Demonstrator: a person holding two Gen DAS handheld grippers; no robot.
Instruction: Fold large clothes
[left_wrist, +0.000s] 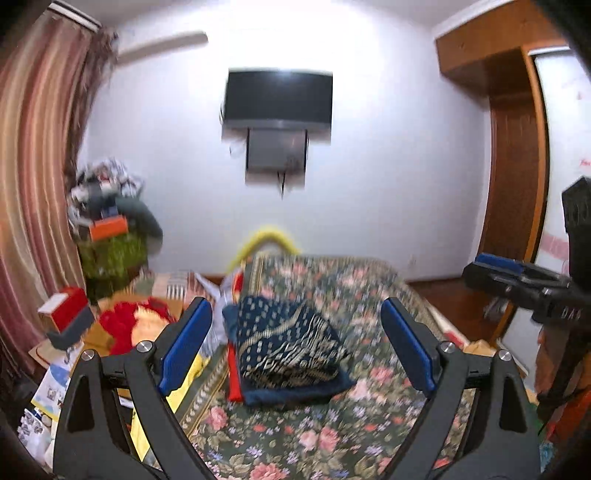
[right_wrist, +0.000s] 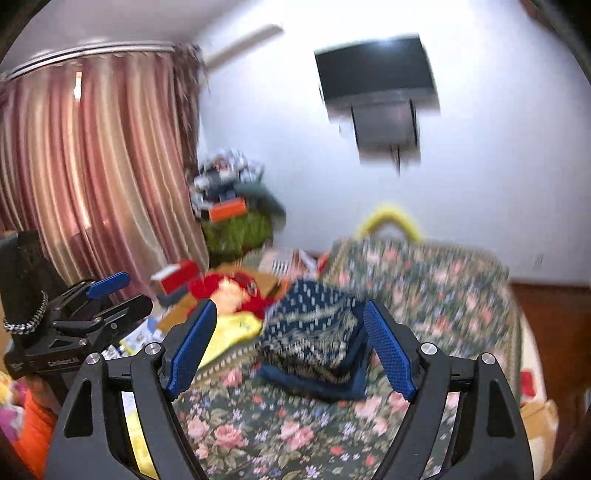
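Left gripper (left_wrist: 295, 347) spread, empty, right gripper (right_wrist: 290, 350) spread, empty, folded navy garment (left_wrist: 288, 343) on floral bedspread (left_wrist: 332, 435), lettering on gripper bodies unreadable

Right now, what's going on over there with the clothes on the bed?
A person holds a two-finger gripper in each hand above the floral bedspread. The left gripper and the right gripper are both open and hold nothing. A folded navy patterned garment lies on the bedspread, on top of other folded cloth, clear of both grippers. Red and yellow clothes are heaped beside the bed.
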